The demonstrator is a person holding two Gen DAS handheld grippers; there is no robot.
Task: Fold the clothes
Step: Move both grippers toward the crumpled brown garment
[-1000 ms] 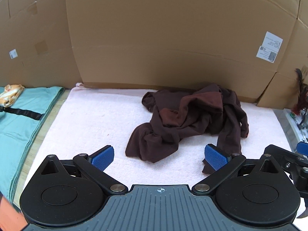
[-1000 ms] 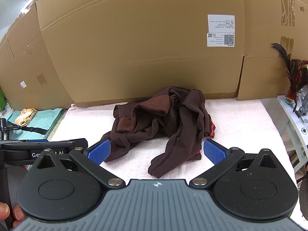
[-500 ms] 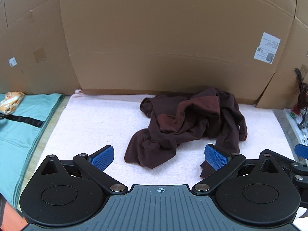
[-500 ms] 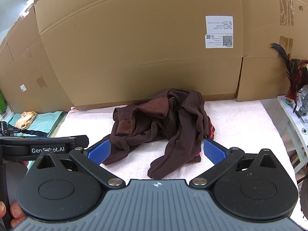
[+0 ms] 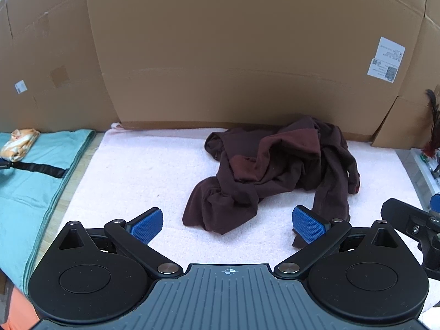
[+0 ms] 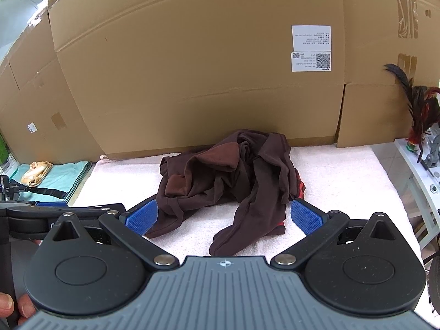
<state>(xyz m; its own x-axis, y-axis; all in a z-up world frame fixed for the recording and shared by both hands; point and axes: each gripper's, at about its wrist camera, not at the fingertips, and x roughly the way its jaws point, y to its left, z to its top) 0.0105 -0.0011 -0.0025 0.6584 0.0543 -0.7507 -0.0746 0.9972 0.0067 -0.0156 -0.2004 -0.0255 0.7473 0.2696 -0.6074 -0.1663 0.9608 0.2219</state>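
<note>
Hovering left hand-held gripper (image 5: 227, 224) spread wide, right hand-held gripper (image 6: 223, 217) likewise

pink towel (image 5: 143, 170), crumpled maroon garment (image 5: 272, 170)

The left hand-held gripper (image 5: 227, 225) hovers with its blue pads (image 5: 146, 225) spread wide and nothing between them, above the near edge of a pale pink towel (image 5: 143, 181) that covers the bench. A crumpled dark brown garment (image 5: 272, 170) lies in a heap on the towel, right of centre and toward the far side — one limp end trails near, just behind the right pad. Cardboard sheets (image 5: 233, 55) stand along the far edge, a folded teal cloth (image 5: 35, 181) lies to the left, and part of the right hand-held gripper (image 5: 412, 220) shows at the right edge.
</note>
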